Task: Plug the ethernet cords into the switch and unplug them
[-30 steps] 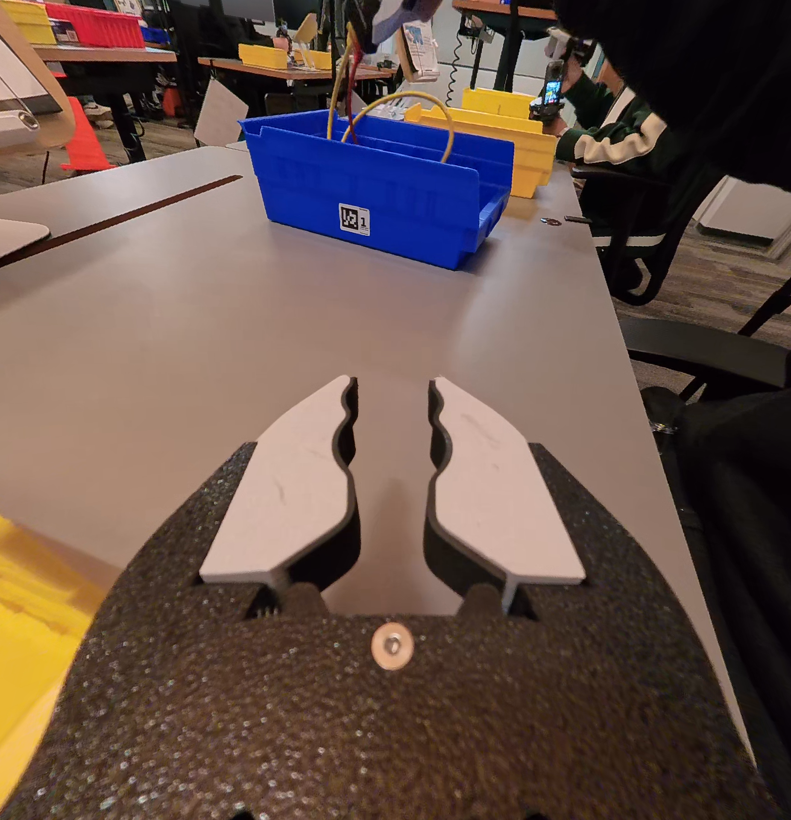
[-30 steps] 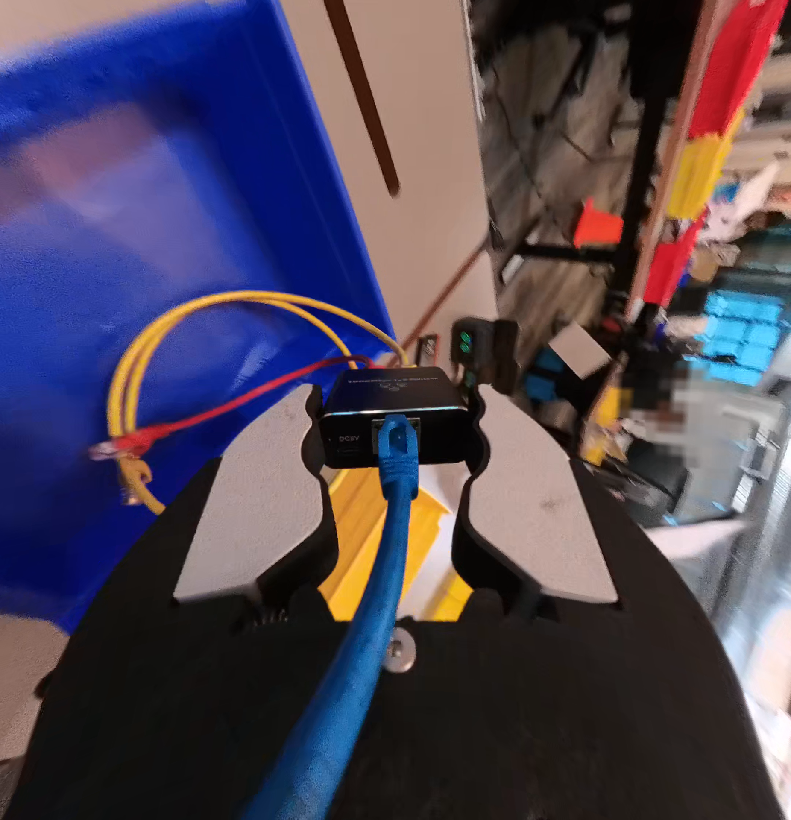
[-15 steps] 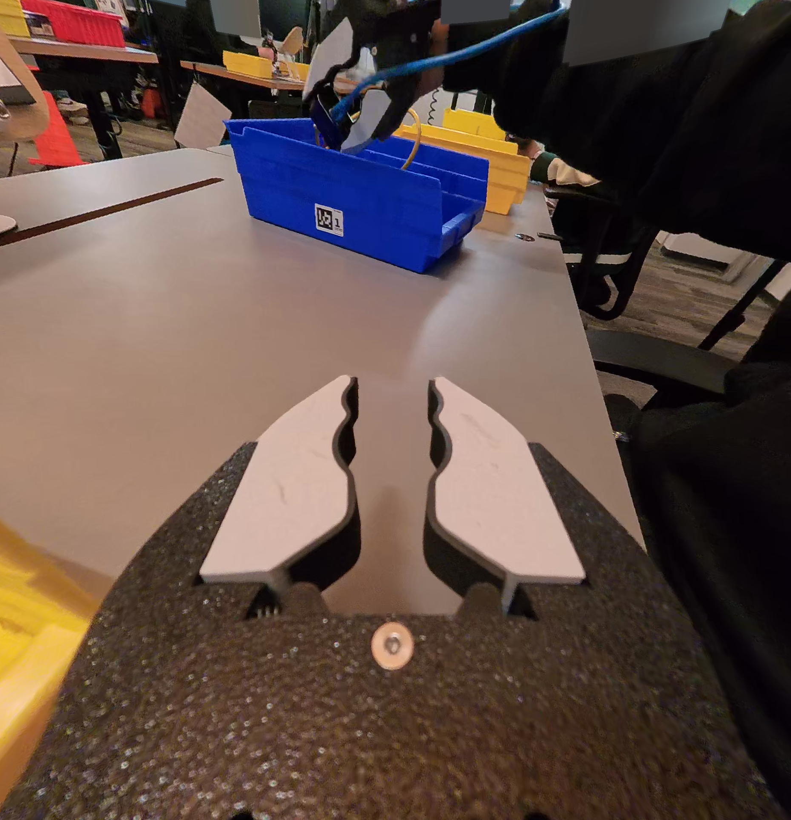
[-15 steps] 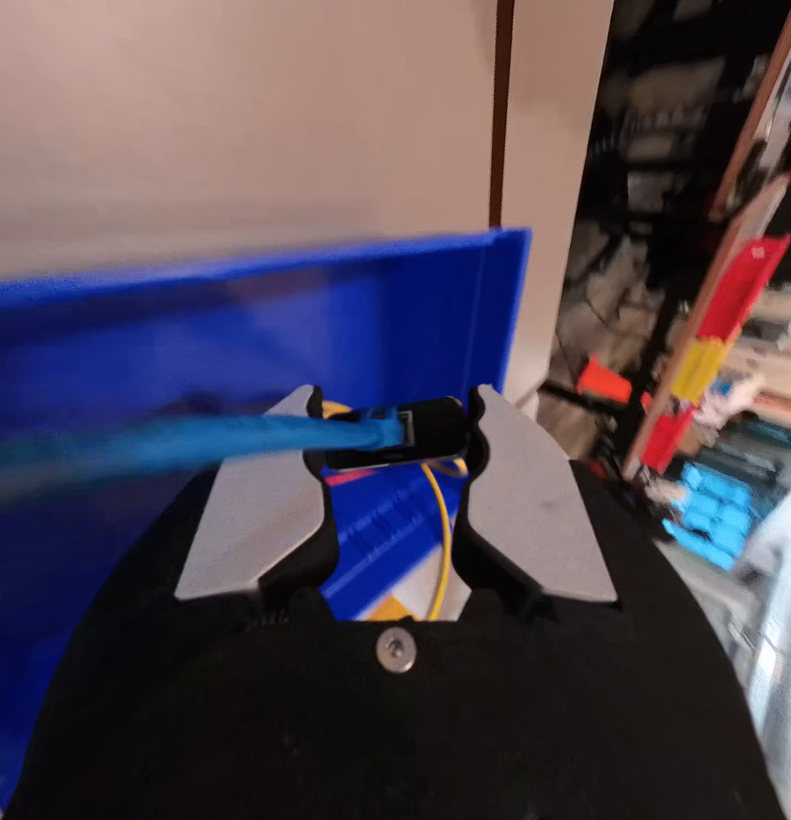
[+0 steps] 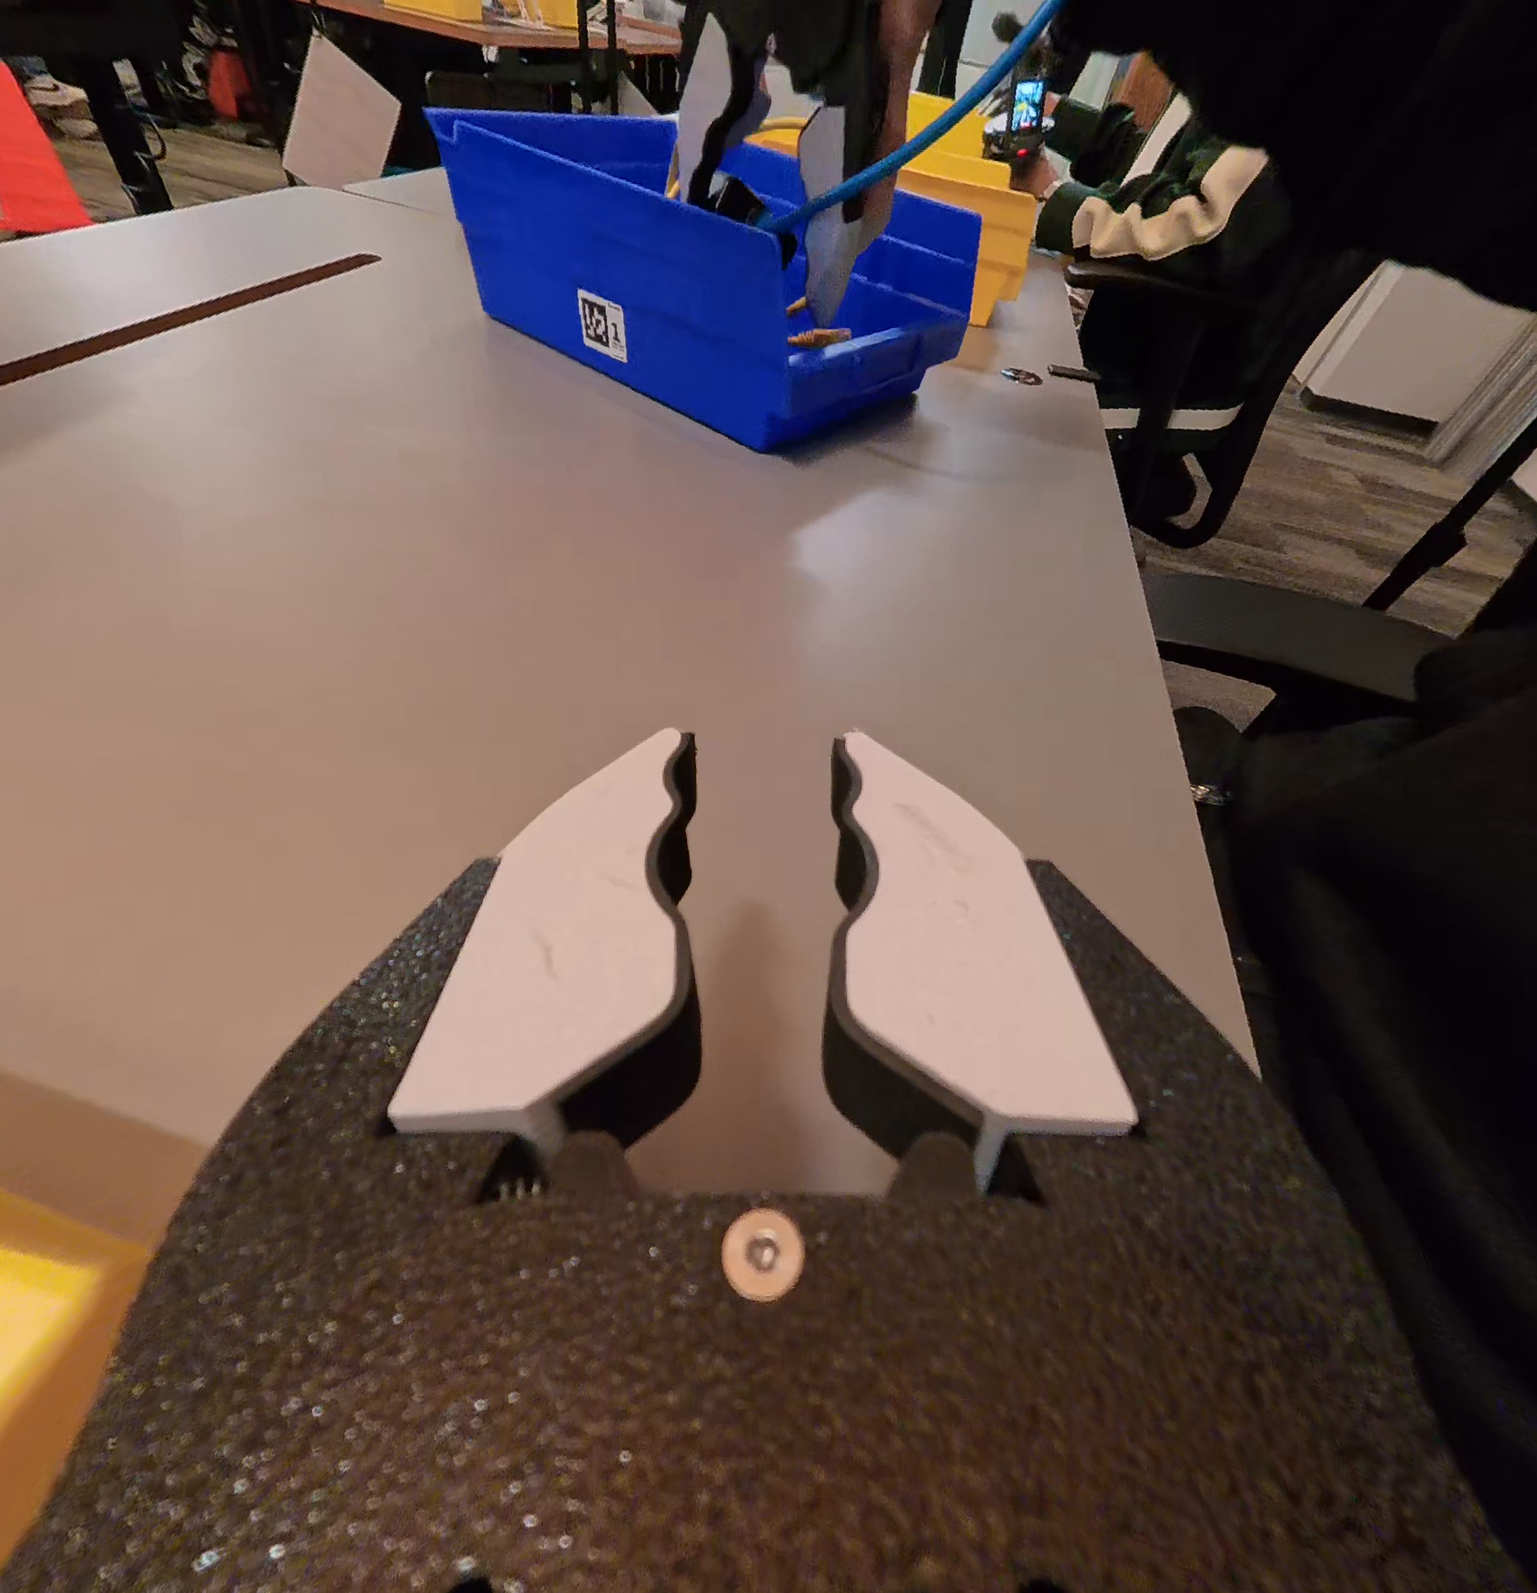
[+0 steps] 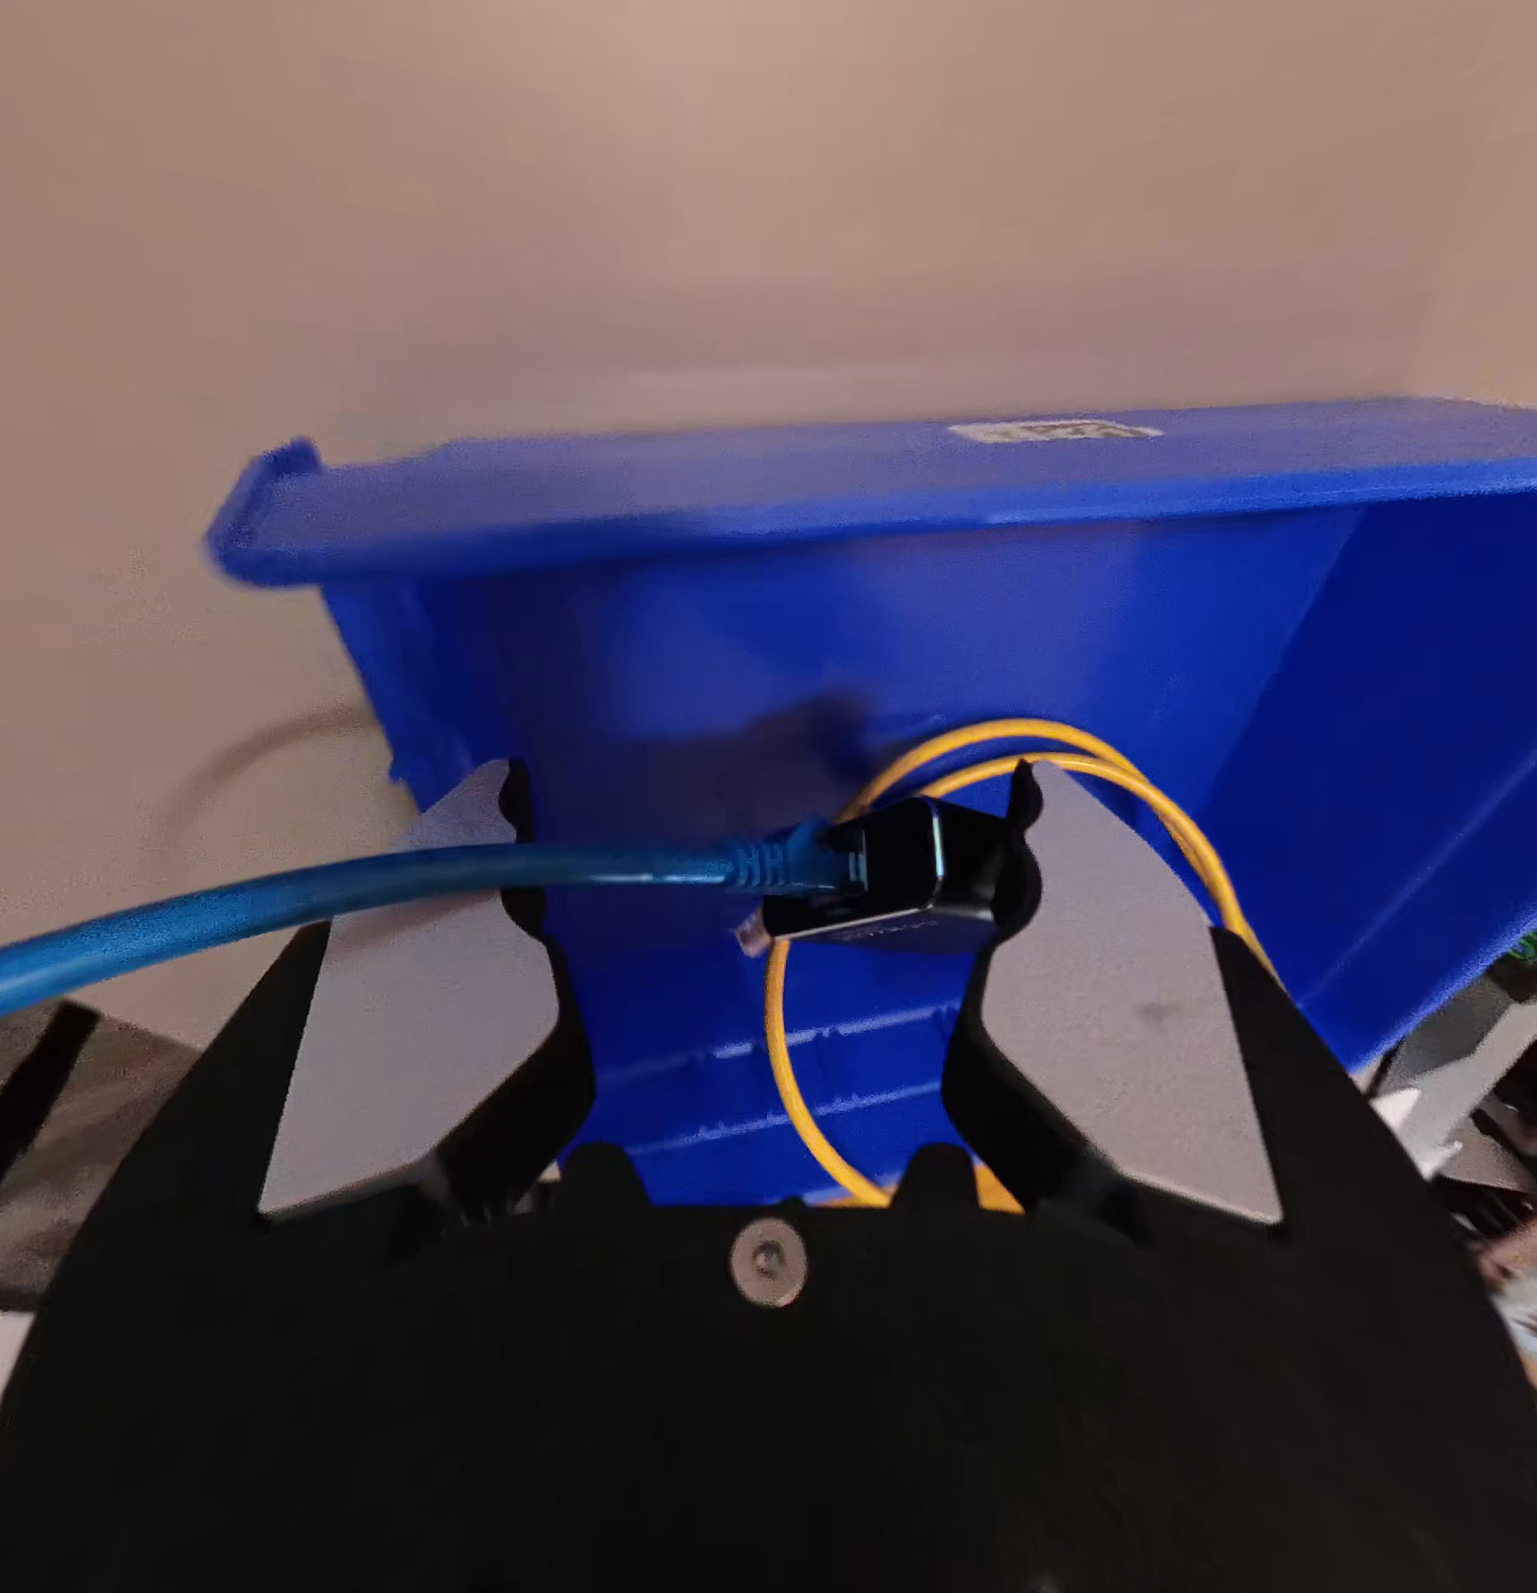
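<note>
Left wrist view: the left gripper (image 5: 763, 759) occupies the lower half of the frame, its two pale fingers (image 5: 567, 940) apart with bare grey table (image 5: 334, 603) showing through the gap; nothing lies between them. At upper centre a blue bin (image 5: 662, 284) stands on the table, a square black-and-white marker sticker (image 5: 602, 325) on its near wall. The right gripper (image 5: 774, 185) reaches down into the bin from the top edge of the frame, and a blue ethernet cord (image 5: 937, 129) runs from it up toward the upper right. Yellow plug ends (image 5: 821, 334) show at the bin's low open end. A yellow bin (image 5: 981, 215) sits just behind the blue one. A person's dark sleeve (image 5: 1394, 1034) fills the right edge.

Right wrist view: the right gripper (image 6: 765, 849) has its fingers spread wide. The small black ethernet switch (image 6: 899, 871) lies tilted against the inner face of the finger at centre right; the other finger stands well apart from it, so the switch is not clamped. The blue ethernet cord (image 6: 403, 879) is plugged into the switch's port and sweeps out to the left edge of the frame, crossing over the finger at centre left. A yellow ethernet cord (image 6: 1119, 793) loops around behind and beneath the switch, inside the blue bin (image 6: 834, 517). The bin's floor and walls fill the middle of the frame, somewhat blurred, with the table (image 6: 662, 215) above.
</note>
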Action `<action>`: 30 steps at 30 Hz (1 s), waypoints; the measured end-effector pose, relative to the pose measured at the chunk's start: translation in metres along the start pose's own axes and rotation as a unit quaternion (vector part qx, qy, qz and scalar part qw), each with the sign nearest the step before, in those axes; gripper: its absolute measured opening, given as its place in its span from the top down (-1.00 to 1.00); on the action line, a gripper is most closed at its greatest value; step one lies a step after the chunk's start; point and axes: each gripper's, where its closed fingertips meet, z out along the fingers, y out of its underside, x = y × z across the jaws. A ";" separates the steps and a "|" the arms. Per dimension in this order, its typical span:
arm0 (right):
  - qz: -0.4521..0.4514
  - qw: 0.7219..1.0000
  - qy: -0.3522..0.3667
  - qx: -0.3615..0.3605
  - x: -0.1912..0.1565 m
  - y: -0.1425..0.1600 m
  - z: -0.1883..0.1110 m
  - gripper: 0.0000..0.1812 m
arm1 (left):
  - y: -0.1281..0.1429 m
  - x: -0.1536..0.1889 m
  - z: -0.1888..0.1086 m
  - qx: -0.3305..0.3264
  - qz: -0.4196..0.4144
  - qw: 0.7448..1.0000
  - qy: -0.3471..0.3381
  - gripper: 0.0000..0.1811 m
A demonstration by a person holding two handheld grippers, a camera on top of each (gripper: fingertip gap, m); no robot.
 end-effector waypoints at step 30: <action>0.087 0.880 -0.450 -0.128 -0.135 0.071 -0.062 0.40 | 0.004 0.011 0.007 -0.020 -0.011 0.999 0.028 0.67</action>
